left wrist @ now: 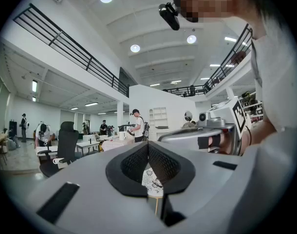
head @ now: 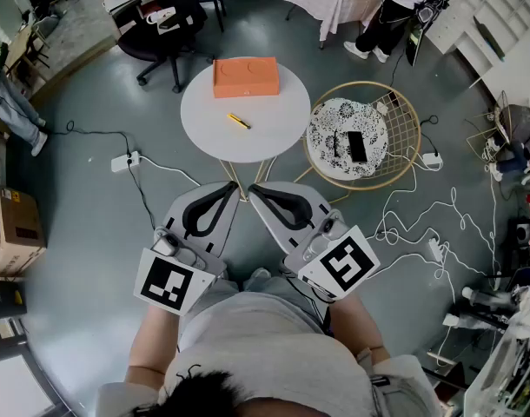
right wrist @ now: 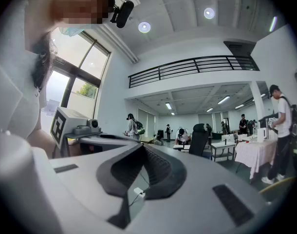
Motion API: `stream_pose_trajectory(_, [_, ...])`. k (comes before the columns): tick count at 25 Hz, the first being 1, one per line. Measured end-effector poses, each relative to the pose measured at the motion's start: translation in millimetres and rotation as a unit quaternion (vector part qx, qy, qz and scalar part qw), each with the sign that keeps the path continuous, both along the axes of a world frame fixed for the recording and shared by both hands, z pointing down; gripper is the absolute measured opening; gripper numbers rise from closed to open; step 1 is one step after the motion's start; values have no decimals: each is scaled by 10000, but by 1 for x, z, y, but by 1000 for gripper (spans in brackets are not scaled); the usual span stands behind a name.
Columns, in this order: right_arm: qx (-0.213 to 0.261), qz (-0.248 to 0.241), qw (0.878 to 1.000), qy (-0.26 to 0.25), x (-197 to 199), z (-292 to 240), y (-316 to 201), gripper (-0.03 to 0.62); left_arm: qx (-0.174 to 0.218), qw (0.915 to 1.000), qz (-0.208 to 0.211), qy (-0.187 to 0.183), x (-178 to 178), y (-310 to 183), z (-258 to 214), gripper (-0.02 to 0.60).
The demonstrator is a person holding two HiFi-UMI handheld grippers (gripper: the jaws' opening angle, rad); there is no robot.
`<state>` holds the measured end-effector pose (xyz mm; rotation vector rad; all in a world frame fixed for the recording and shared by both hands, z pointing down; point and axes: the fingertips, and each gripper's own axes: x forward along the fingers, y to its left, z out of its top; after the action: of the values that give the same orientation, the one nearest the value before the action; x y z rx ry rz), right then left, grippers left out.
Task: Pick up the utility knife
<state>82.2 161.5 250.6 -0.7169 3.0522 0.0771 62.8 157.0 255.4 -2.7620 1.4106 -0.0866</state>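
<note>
Both grippers are held low in front of the person in the head view, the left gripper (head: 233, 188) and right gripper (head: 255, 190) side by side with their tips angled toward each other, nearly touching. Each has its jaws brought together at the tips, with nothing clamped. The utility knife (head: 238, 121) – a small yellow bar – lies on the round white table (head: 278, 133), well ahead of both grippers and just in front of an orange box (head: 246, 76) on the same top. To the right of the table stands a gold wire basket (head: 406, 137) holding a patterned cloth (head: 334, 120) and a dark phone (head: 356, 146).

In the left gripper view, the left gripper (left wrist: 148, 144) points out level into a large hall; its black pads (left wrist: 131, 167) meet at the front, leaving only a loop-shaped hollow behind them through which a bit of the patterned cloth (left wrist: 151, 180) shows. The right gripper (left wrist: 207, 130) sits beside it.

In the right gripper view, the right gripper (right wrist: 141, 146) is likewise closed tip to tip and empty – a white power strip (right wrist: 139, 193) on the floor shows through the hollow.
</note>
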Motion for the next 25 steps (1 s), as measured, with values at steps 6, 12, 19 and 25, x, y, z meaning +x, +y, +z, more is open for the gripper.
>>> stream_pose_trajectory(6, [-43,3,10000,-13,-10,-3,-2,8,-21,10000,52,4,-8,-3,-2,11])
stream_pose_trajectory(12, [-42,-24,10000,39,-9,-1,-2,8,-72,9999,77,34,-5,-3,-1,11])
stream_pose_trajectory(19, [-100,58,9999,-94,0,1,-1,8,-32,10000,41,81,-1,0,0,11])
stream_pose_trajectory(25, [-134,72,9998,-111,3,6,-4,8,-31,9998,-96,145,-10,2,0,11])
